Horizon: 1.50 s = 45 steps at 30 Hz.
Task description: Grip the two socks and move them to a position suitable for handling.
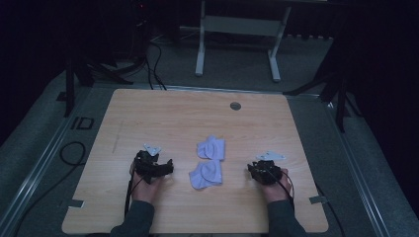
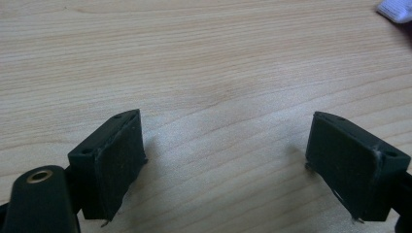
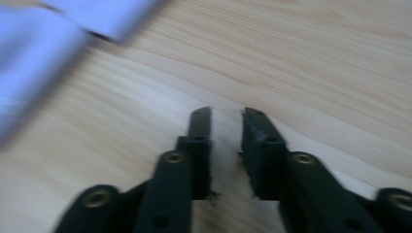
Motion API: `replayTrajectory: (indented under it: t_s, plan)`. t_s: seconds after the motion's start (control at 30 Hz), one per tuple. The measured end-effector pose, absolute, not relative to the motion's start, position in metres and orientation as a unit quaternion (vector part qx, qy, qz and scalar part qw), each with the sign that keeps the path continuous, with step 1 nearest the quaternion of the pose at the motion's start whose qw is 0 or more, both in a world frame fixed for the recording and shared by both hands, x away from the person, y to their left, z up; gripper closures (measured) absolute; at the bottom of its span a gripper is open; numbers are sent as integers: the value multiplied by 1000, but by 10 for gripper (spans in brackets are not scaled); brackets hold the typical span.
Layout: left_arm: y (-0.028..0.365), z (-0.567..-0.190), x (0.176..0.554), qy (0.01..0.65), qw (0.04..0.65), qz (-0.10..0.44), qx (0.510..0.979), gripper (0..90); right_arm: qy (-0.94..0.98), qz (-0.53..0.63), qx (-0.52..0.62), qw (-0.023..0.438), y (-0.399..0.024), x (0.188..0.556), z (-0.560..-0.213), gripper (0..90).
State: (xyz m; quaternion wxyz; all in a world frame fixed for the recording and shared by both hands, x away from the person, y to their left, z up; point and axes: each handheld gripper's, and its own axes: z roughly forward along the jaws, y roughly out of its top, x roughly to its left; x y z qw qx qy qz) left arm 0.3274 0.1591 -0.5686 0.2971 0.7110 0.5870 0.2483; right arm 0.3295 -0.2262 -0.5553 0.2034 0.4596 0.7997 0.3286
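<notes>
Two pale socks [image 1: 209, 161] lie mid-desk [image 1: 163, 118], one just behind the other, between both tongs and touched by neither. Left tongs [image 2: 226, 160] are spread wide over bare wood. Right tongs [image 3: 226, 145] look nearly pressed together with nothing between, though that view's blurry.
</notes>
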Motion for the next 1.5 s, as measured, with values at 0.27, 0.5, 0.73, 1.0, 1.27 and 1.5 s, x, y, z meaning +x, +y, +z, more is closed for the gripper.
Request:
replayTrajectory:
  t_s: [0.27, 0.5, 0.73, 1.0, 1.27, 1.5]
  plan:
    - [158, -569, 325, 586, 298, 249, 711, 149, 833, 365, 374, 183, -169, 307, -547, 860]
    - [158, -569, 325, 587, 297, 249, 711, 148, 838, 371, 359, 175, -148, 305, -549, 855]
    - [156, -568, 326, 590, 295, 250, 708, 149, 849, 361, 351, 162, -139, 306, -556, 886]
    - [154, -568, 320, 579, 299, 246, 718, 149, 849, 355, 353, 167, -133, 302, -560, 885]
    - [150, -568, 315, 557, 310, 242, 732, 226, 851, 359, 348, 161, -128, 298, -561, 886]
    - [142, -564, 307, 545, 314, 238, 740, 524, 851, 364, 343, 161, -124, 297, -562, 886]
